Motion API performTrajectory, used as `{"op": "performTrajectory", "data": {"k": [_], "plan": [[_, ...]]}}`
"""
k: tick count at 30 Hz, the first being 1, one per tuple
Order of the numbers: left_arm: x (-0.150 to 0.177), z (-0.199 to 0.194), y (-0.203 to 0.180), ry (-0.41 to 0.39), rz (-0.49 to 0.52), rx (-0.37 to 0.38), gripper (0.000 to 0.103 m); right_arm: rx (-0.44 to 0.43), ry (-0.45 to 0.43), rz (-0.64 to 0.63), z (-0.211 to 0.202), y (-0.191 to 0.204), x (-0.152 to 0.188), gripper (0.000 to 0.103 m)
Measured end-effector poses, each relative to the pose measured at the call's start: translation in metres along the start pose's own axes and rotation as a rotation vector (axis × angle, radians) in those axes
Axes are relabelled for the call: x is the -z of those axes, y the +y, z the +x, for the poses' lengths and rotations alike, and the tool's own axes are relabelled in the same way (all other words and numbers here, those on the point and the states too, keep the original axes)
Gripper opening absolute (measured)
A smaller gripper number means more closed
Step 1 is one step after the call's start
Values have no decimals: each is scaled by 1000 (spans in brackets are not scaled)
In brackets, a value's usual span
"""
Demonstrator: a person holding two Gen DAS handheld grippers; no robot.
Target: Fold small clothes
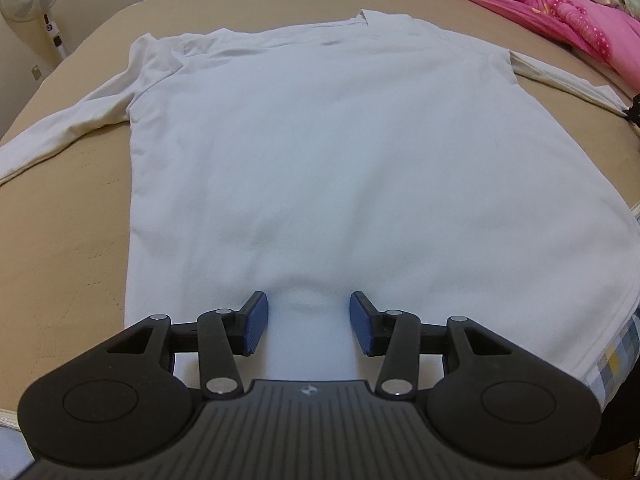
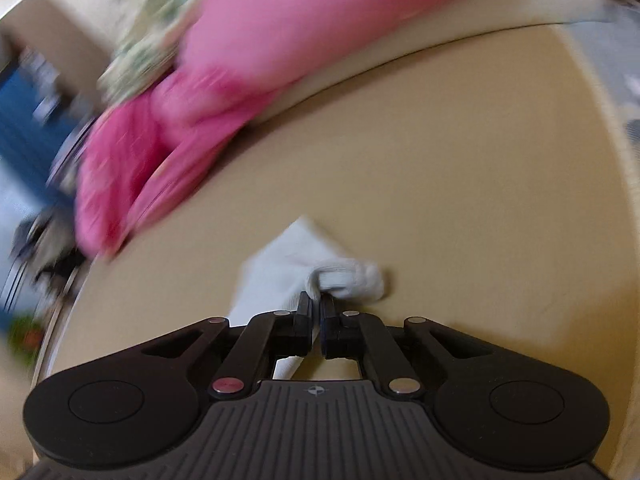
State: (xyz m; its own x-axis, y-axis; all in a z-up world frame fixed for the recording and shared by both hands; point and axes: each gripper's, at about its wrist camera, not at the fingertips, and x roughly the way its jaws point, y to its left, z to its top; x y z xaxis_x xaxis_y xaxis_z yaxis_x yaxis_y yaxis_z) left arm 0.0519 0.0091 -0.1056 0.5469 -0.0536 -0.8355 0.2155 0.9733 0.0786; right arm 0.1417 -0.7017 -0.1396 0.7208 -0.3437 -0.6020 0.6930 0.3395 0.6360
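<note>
White cotton, a long-sleeved shirt [image 1: 320,152], lies spread flat on the tan bed [image 1: 60,240], collar away from the camera and a sleeve trailing off at each side. The left gripper [image 1: 309,326] hangs low over the near hem, its blue-padded fingers [image 1: 256,322] parted about halfway with bare cloth between them, gripping nothing. Off to the right, the right gripper [image 2: 316,304] has its fingers pinched tight on a bunched sleeve cuff [image 2: 346,280], near the pink quilt [image 2: 224,80]; that view is blurred. The step looks like the first fold: the cuff likely needs carrying across the shirt body while the left side pins or lifts the hem.
</note>
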Motion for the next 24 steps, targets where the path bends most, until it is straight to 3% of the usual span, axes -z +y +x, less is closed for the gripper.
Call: {"op": "performTrajectory", "data": {"k": [2, 6, 10, 11, 12, 15, 18, 20, 24], "plan": [[0, 0, 0, 0, 0, 1, 50, -5, 6, -25, 3, 1, 1, 3], [0, -1, 0, 3, -5, -1, 51, -53, 9, 13, 3, 4, 1, 25], [0, -2, 0, 3, -6, 0, 51, -61, 13, 39, 1, 2, 0, 23], [-1, -2, 0, 4, -6, 0, 51, -60, 12, 37, -4, 1, 2, 10], [-1, -2, -1, 5, -5, -1, 51, -64, 8, 31, -5, 3, 2, 5], [-2, -2, -1, 9, -5, -2, 51, -41, -53, -36, -15, 24, 2, 5], [-3, -2, 0, 20, -12, -1, 50, -64, -156, -229, -43, 88, 14, 5], [-5, -3, 1, 27, -17, 0, 50, -142, -205, -353, -65, 140, 36, 5], [-7, -5, 6, 38, -31, 16, 50, -444, -219, -635, -129, 272, 137, 5]]}}
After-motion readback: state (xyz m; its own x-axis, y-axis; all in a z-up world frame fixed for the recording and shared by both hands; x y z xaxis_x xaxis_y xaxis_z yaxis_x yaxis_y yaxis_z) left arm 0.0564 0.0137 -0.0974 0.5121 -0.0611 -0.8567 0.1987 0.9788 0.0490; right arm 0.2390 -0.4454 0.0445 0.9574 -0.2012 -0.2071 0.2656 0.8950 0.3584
